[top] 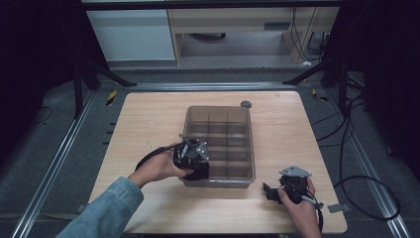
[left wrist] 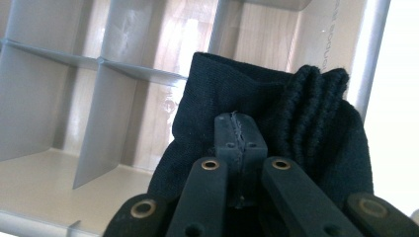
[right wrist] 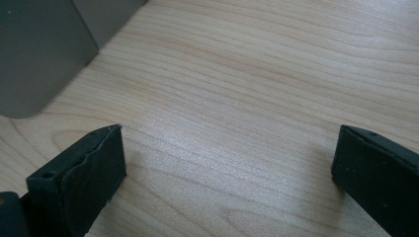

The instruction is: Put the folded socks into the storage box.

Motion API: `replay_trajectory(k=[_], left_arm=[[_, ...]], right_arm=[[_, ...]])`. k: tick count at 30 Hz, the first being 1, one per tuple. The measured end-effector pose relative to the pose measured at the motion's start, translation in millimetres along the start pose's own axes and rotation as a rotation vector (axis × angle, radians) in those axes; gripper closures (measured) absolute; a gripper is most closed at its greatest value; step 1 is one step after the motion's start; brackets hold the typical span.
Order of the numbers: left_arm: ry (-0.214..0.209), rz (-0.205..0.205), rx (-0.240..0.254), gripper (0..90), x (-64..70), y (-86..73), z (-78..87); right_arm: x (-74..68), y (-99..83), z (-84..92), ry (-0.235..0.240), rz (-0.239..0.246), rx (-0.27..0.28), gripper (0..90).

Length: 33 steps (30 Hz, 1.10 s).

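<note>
A clear plastic bin (top: 249,144) with several divider cells stands in the middle of the wooden table (top: 148,119). My left gripper (top: 197,167) hangs over the bin's near-left corner cell, shut on a bunched black sock (top: 200,173). In the left gripper view the jaws meet at the tips (left wrist: 240,131), pinching the black sock (left wrist: 222,84), whose ribbed cuff folds to the right. The grey dividers (left wrist: 99,123) of the bin lie beyond it. My right gripper (top: 268,191) rests low over the table, right of the bin's near-right corner. Its jaws (right wrist: 227,158) stand open over bare wood.
A small grey disc (top: 246,104) lies on the table behind the bin. A grey metal tab (top: 338,207) sits at the table's right edge. The bin's corner (right wrist: 39,49) is just left of the right gripper. Cables trail on the floor to the right.
</note>
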<state>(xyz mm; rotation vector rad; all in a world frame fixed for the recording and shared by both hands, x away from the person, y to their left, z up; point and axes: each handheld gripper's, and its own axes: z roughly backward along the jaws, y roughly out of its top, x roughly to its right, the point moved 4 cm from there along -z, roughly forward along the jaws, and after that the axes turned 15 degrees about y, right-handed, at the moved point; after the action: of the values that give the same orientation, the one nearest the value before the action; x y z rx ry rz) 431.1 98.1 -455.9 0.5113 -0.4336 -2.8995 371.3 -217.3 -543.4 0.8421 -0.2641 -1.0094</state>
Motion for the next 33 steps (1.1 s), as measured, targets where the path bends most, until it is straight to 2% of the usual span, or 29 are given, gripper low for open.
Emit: replay_trajectory(k=[10, 13, 21, 24, 30, 31, 32, 33], left_arm=[[-0.003, 0.0, -0.031, 89.9, 0.4, 0.1, -3.7], [0.012, -0.027, -0.056, 89.9, 3.1, -0.2, -8.0], [-0.018, -0.01, -0.075, 90.0, 3.9, -5.7, -19.9], [-0.019, 0.01, -0.053, 90.0, -0.4, -7.1, -15.0], [0.006, 0.039, 0.028, 90.0, -8.2, -3.9, 10.7], [0.006, 0.039, 0.028, 89.9, -8.2, -3.9, 10.7], [0.008, 0.046, 0.068, 89.9, -10.3, -1.6, 21.6], [0.009, 0.049, 0.081, 89.9, -10.4, -0.8, 26.6]], right_arm=[[0.0, 0.0, 0.0, 0.0, 0.0, 0.0, 0.5], [0.0, 0.0, 0.0, 0.0, 0.0, 0.0, 0.5], [-0.2, 0.0, 0.0, 0.0, -0.003, 0.0, 0.5], [-0.2, -0.1, 0.1, 0.0, 0.0, 0.0, 0.5], [-0.2, -0.1, 0.1, 0.0, 0.0, 0.001, 0.5], [-0.2, -0.1, 0.1, 0.0, 0.0, 0.001, 0.5], [-0.2, -0.1, 0.2, 0.0, 0.001, 0.0, 0.5], [-0.2, -0.1, 0.2, 0.0, 0.0, 0.0, 0.5]])
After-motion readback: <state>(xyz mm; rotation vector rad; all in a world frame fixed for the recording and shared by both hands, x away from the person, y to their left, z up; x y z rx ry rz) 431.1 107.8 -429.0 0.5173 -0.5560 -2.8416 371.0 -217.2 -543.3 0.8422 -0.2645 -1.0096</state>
